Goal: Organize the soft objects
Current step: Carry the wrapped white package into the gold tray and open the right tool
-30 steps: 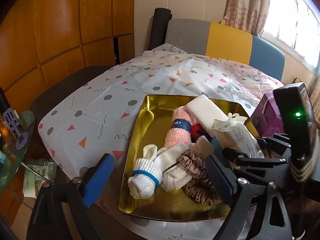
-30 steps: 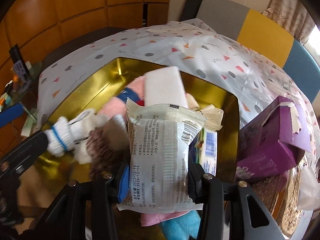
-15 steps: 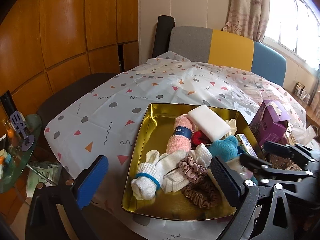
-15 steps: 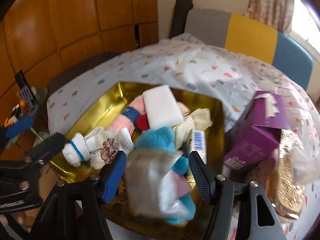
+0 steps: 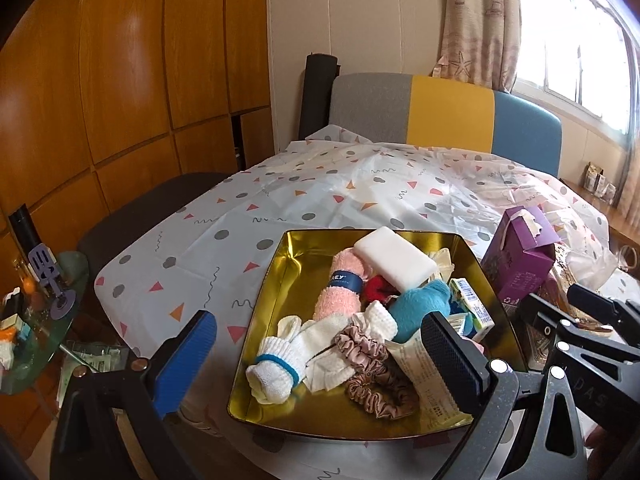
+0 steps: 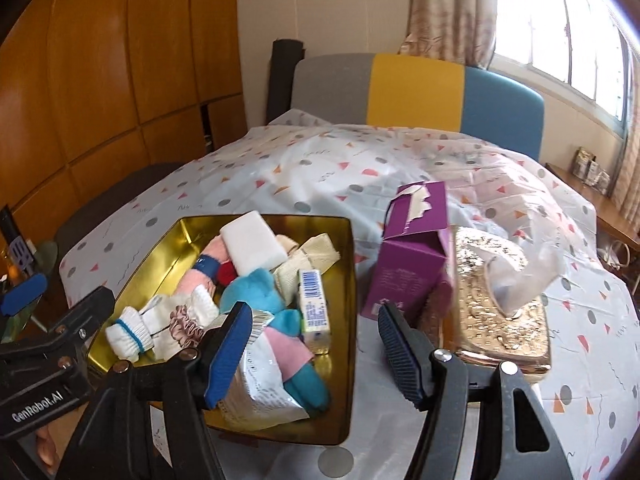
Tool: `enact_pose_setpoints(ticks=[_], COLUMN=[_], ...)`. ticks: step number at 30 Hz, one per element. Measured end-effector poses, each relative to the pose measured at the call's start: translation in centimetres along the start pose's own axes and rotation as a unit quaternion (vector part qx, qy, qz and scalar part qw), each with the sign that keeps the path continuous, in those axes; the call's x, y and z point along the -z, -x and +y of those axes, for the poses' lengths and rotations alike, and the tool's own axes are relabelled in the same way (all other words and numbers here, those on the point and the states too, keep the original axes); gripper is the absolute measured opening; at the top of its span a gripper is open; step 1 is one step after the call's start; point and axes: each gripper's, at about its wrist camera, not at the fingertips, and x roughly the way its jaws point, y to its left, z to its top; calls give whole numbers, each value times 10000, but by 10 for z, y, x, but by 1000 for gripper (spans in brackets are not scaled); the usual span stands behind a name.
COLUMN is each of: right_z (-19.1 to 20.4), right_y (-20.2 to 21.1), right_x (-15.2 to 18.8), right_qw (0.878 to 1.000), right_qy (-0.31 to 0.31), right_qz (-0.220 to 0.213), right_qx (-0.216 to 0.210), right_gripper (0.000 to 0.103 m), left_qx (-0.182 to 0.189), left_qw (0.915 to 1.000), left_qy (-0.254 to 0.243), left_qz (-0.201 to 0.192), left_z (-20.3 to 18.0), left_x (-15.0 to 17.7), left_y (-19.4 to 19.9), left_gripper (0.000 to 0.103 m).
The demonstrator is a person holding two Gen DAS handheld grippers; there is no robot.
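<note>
A gold tin tray (image 5: 296, 276) (image 6: 344, 240) sits on the patterned tablecloth, filled with soft things: a white sponge (image 5: 394, 256) (image 6: 253, 242), a pink rolled towel (image 5: 340, 288), white gloves (image 5: 280, 364) (image 6: 132, 330), a beige scrunchie (image 5: 368, 376), a blue plush sock (image 5: 416, 308) (image 6: 256, 292) and a white plastic packet (image 6: 264, 388). The packet lies in the tray's near corner. My left gripper (image 5: 316, 360) is open and empty above the tray's near edge. My right gripper (image 6: 312, 344) is open and empty above the tray's right rim.
A purple carton (image 6: 412, 248) (image 5: 524, 256) stands right of the tray. A gold glittery box (image 6: 496, 300) with a clear plastic bag on it lies further right. A grey, yellow and blue chair back (image 6: 420, 92) is behind the table. A glass side table (image 5: 36, 320) is at the left.
My right gripper has opened and let go of the white packet, which now lies in the tray. Both grippers have pulled back and up from the tray.
</note>
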Motion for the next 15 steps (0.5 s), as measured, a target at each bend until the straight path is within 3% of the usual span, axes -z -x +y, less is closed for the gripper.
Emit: enact_pose_setpoints(ticks=[15], right_z=[-6], right_y=[3], right_x=[3], right_qw=[9999], right_qy=[-65], right_qz=[-63], right_qx=[142], right_gripper=[66], left_qx=[-88], left_qw=[9999], left_qy=[44], left_qz=[102], left_z=[-4], left_x=[3], left_y=[1], left_gripper=[103])
